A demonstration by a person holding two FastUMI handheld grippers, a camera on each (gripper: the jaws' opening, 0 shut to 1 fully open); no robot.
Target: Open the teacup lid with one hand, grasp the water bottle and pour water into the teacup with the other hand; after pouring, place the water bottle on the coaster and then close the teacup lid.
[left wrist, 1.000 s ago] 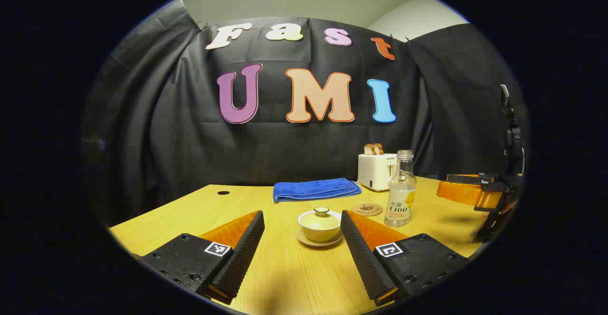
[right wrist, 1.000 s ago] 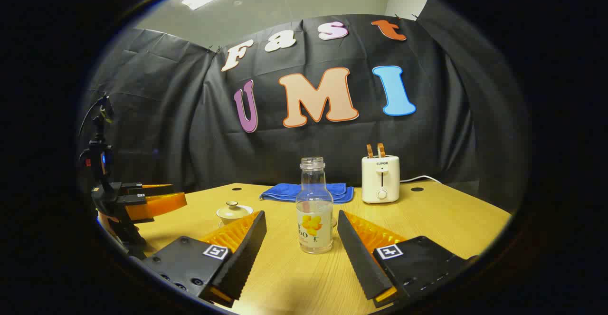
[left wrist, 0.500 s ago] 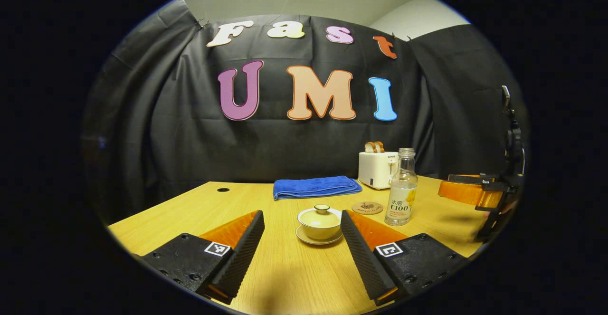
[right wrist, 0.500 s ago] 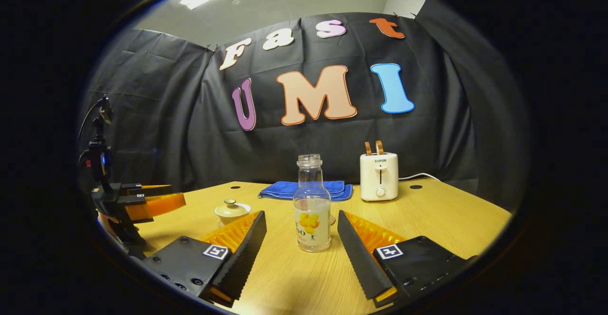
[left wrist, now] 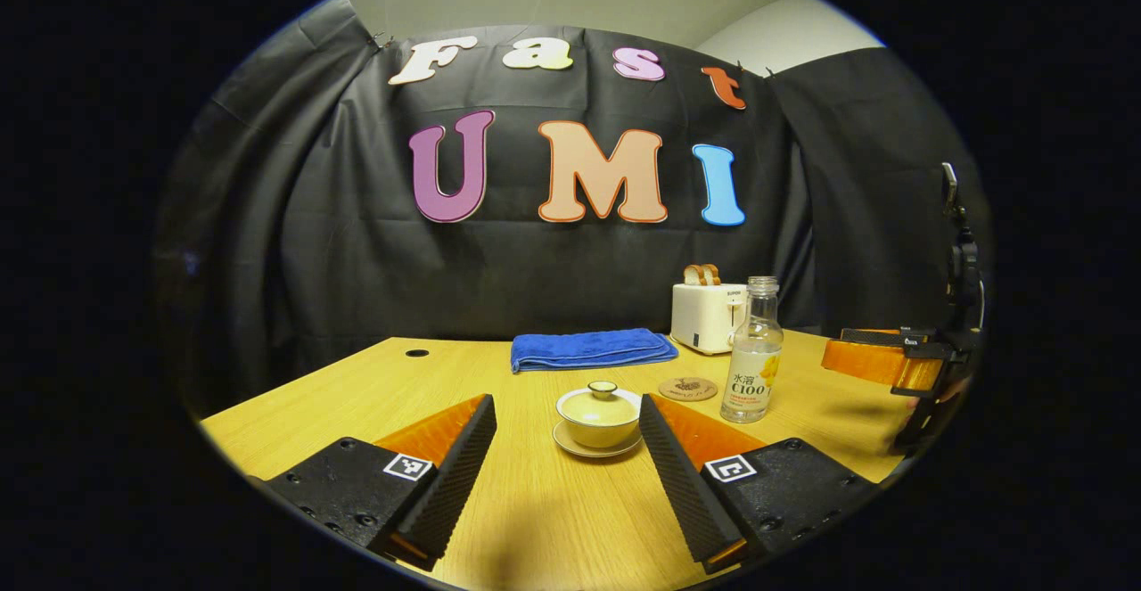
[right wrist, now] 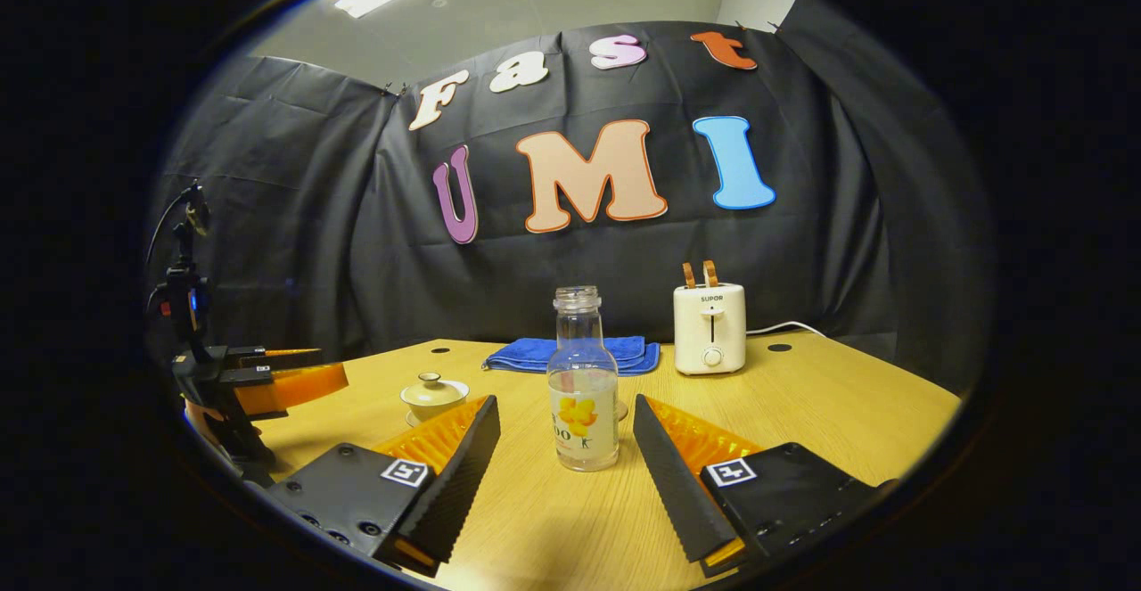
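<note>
A cream teacup [left wrist: 598,416] with its lid [left wrist: 601,398] on stands on a saucer in the left gripper view, just ahead of my open left gripper [left wrist: 567,414]. The uncapped clear water bottle [left wrist: 752,362] stands upright to its right, beside a round brown coaster [left wrist: 688,389]. In the right gripper view the water bottle [right wrist: 583,381] stands between and slightly beyond the fingertips of my open right gripper [right wrist: 565,414], untouched. The teacup [right wrist: 433,395] sits at the left there, with the left gripper [right wrist: 258,381] farther left. The right gripper [left wrist: 887,361] shows at the right edge of the left gripper view.
A folded blue towel [left wrist: 592,348] lies at the back of the wooden table [left wrist: 312,404]. A cream toaster [left wrist: 706,313] with toast stands behind the bottle; its cord [right wrist: 784,330] trails right. Small round holes [left wrist: 416,353] mark the tabletop.
Both views have tipped slightly, so the teacup and bottle sit a little higher in frame. Both grippers stay open, and nothing on the table has moved.
</note>
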